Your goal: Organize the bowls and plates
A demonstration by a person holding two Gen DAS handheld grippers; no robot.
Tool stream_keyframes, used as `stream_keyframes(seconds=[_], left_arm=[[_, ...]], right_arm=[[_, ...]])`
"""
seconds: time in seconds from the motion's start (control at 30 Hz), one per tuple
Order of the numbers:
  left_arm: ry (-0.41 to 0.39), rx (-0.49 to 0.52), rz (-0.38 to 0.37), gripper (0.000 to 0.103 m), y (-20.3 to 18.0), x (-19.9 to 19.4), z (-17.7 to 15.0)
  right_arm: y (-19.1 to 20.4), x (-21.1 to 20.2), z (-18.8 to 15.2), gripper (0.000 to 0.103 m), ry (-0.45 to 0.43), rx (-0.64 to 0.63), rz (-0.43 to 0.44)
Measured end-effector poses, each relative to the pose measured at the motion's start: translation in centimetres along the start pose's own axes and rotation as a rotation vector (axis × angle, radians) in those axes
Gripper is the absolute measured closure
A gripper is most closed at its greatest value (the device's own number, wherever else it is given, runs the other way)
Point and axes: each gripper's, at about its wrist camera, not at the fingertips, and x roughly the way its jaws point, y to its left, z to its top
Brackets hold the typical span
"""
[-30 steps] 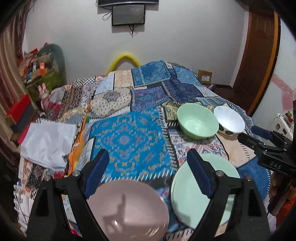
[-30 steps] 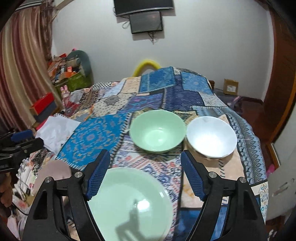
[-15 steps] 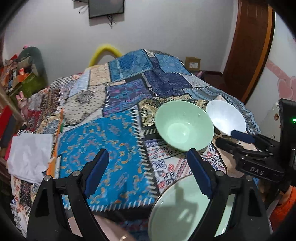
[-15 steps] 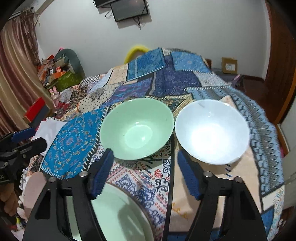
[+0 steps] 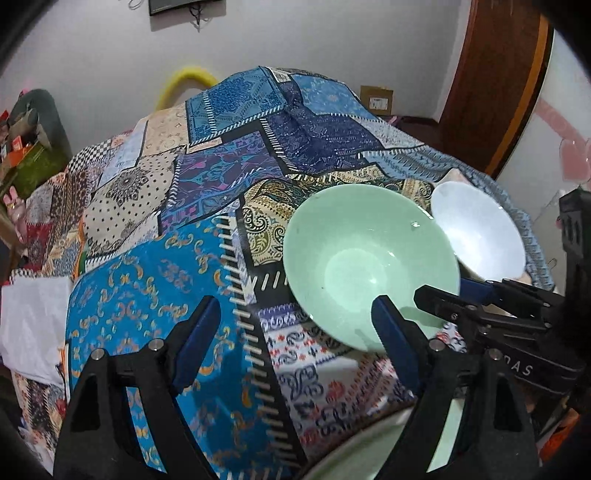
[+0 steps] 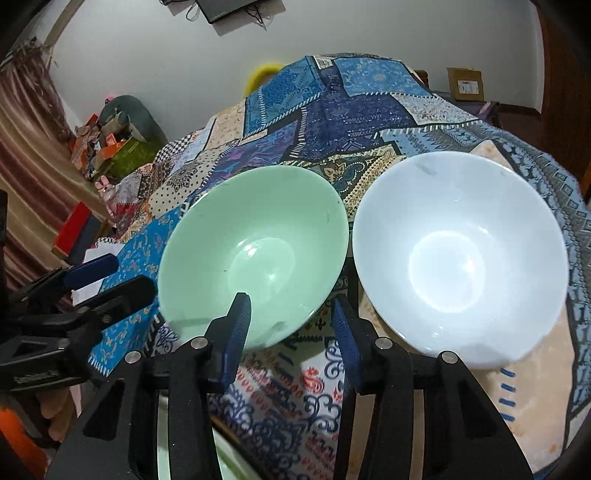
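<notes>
Bedroom in a home. Bed covered by patchwork bedspread (image 5: 221, 192) in blue, cream and dotted panels, taking up most of both views. Dark screen (image 6: 236, 9) mounted high on plain white wall, cables hanging below. Striped curtain (image 6: 26, 155) at left. Clutter of boxes and toys (image 6: 110, 144) heaped beside bed. Wooden door (image 5: 495, 85) at right, cardboard box (image 5: 376, 98) on floor near it.
</notes>
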Motion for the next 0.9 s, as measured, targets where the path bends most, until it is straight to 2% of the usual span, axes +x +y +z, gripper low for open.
stream_keyframes(seconds=[0.1,0.2,0.27,0.33,0.43,0.53,0.9], left_arm=[[0.006,0.000,0.038,0.032,0.0,1.3,0.5],[0.034,-0.027,0.019,0.038,0.4,2.6,0.9],[0.047,-0.031,0.011,0.048,0.4,3.2,1.0],[0.064,-0.020,0.010,0.064,0.2,3.7,1.0],[0.111,-0.015,0.001,0.081,0.3,4.5,0.9],[0.123,-0.009,0.013,0.085,0.4,4.6,0.5],[0.135,0.025,0.041,0.085,0.9,2.2,-1.9]], right_arm=[[0.3,0.3,0.2,0.069,-0.006,-0.012,-0.022],[0.4,0.6,0.5,0.070,0.004,-0.018,-0.029],[0.2,0.6,0.6,0.073,0.001,-0.017,-0.017],[0.1,0.7,0.7,0.075,0.004,-0.024,0.003],[0.2,1.0,0.8,0.076,0.018,-0.028,0.027],[0.6,1.0,0.8,0.076,0.021,-0.041,0.027],[2.3,0.4,-0.4,0.076,0.068,-0.107,0.077]])
